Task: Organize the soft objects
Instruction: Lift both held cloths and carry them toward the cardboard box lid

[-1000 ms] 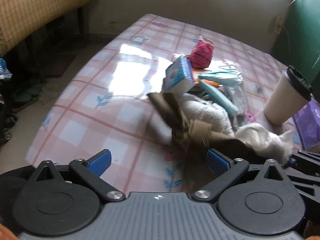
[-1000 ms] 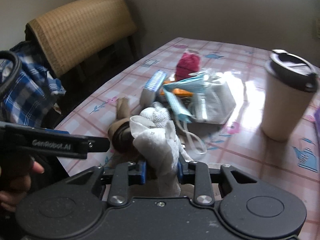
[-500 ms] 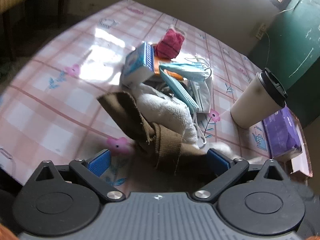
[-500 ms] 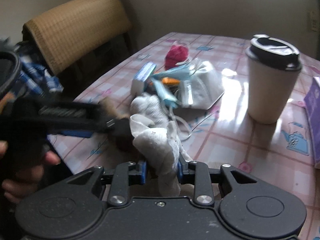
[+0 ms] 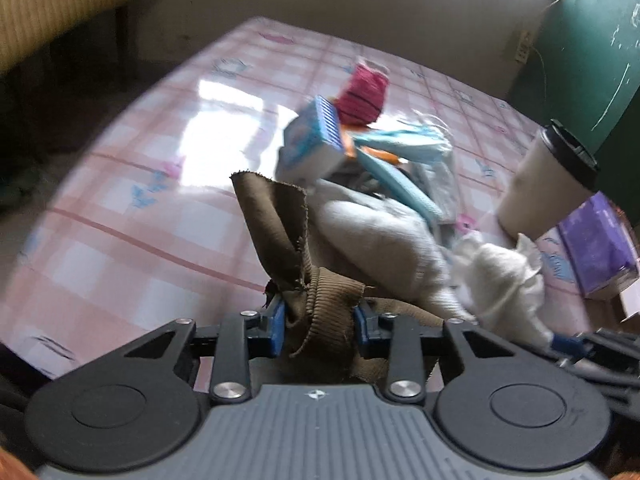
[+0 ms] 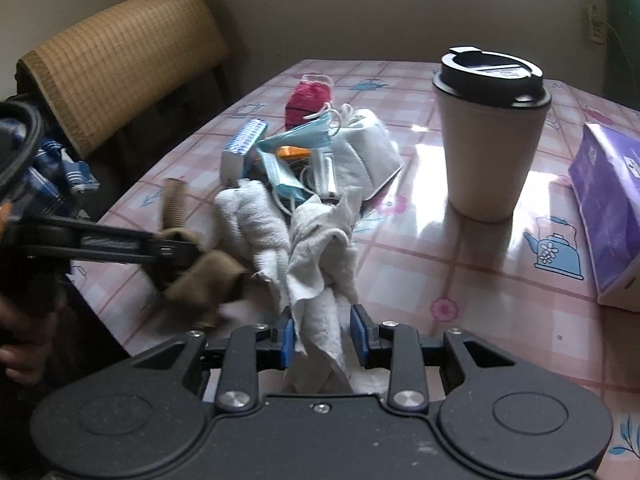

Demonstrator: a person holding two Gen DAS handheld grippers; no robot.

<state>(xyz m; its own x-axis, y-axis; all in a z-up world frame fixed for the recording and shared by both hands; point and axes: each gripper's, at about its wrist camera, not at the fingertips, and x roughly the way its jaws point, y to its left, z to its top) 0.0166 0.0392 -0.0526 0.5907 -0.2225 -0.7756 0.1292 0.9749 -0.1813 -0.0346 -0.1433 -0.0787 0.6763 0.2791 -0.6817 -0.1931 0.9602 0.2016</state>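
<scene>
Both grippers tilt down over the table's near edge. The left gripper has just clamped onto the brown ribbed cloth; the right gripper, jaws just easing, pinches the white cloth. At twelve o'clock lies the mask pile.

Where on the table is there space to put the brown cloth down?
The table lies bare left of the brown cloth, out to its edge. Another free patch sits between the cup and the purple box. The heap around the masks is crowded.
</scene>
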